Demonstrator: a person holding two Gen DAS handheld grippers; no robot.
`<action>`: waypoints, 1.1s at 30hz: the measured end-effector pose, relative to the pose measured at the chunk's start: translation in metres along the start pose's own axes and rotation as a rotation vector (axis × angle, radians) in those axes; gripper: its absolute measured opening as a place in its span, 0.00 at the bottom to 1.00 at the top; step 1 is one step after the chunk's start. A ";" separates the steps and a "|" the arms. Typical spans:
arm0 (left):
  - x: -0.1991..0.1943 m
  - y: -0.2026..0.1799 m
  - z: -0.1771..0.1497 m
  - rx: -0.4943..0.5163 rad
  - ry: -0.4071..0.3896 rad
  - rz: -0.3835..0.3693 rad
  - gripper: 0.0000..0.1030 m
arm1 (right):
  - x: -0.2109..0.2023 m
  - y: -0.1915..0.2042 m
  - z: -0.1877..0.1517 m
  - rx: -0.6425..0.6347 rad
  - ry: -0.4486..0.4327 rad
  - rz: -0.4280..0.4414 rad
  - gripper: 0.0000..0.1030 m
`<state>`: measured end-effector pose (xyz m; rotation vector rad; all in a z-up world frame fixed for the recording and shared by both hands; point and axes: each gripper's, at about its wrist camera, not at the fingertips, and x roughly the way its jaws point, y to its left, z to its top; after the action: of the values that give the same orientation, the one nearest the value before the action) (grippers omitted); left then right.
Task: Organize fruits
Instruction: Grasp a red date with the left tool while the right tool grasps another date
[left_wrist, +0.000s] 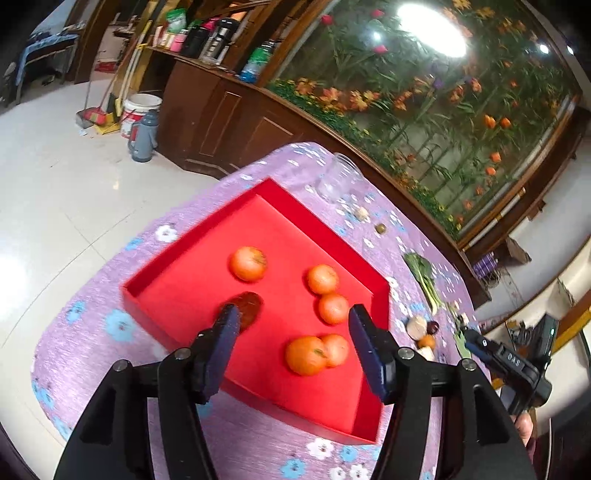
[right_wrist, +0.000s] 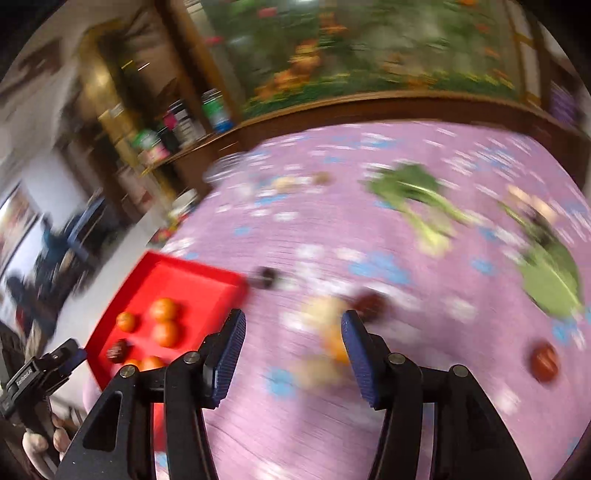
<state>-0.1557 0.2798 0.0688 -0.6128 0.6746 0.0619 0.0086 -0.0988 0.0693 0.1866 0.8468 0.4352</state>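
Observation:
A red tray (left_wrist: 258, 229) lies on the purple flowered tablecloth. It holds several orange fruits (left_wrist: 248, 263) and one dark red fruit (left_wrist: 248, 308). My left gripper (left_wrist: 291, 325) is open and empty, hovering above the tray's near side. In the blurred right wrist view my right gripper (right_wrist: 293, 332) is open and empty above the cloth, over a small cluster: an orange fruit (right_wrist: 334, 343), a pale item (right_wrist: 321, 310) and a dark red fruit (right_wrist: 369, 304). Another red fruit (right_wrist: 543, 361) lies at the right. The tray (right_wrist: 192, 277) shows at the left.
A clear glass jar (left_wrist: 338, 177) stands beyond the tray. Leafy greens (right_wrist: 410, 192) and a larger green leaf (right_wrist: 550, 284) lie on the cloth to the right. A small dark object (right_wrist: 264, 277) sits by the tray's corner. A wooden cabinet borders the table's far side.

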 end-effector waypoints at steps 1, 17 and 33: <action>0.001 -0.006 -0.002 0.011 0.004 -0.002 0.59 | -0.011 -0.022 -0.006 0.043 -0.008 -0.026 0.57; 0.042 -0.124 -0.034 0.293 0.110 -0.014 0.61 | -0.063 -0.164 -0.055 0.242 -0.033 -0.138 0.57; 0.148 -0.255 -0.057 0.713 0.188 -0.091 0.61 | -0.025 -0.162 -0.026 0.108 -0.025 -0.223 0.57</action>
<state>-0.0086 0.0176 0.0752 0.0403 0.7902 -0.3153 0.0225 -0.2552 0.0165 0.1947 0.8561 0.1785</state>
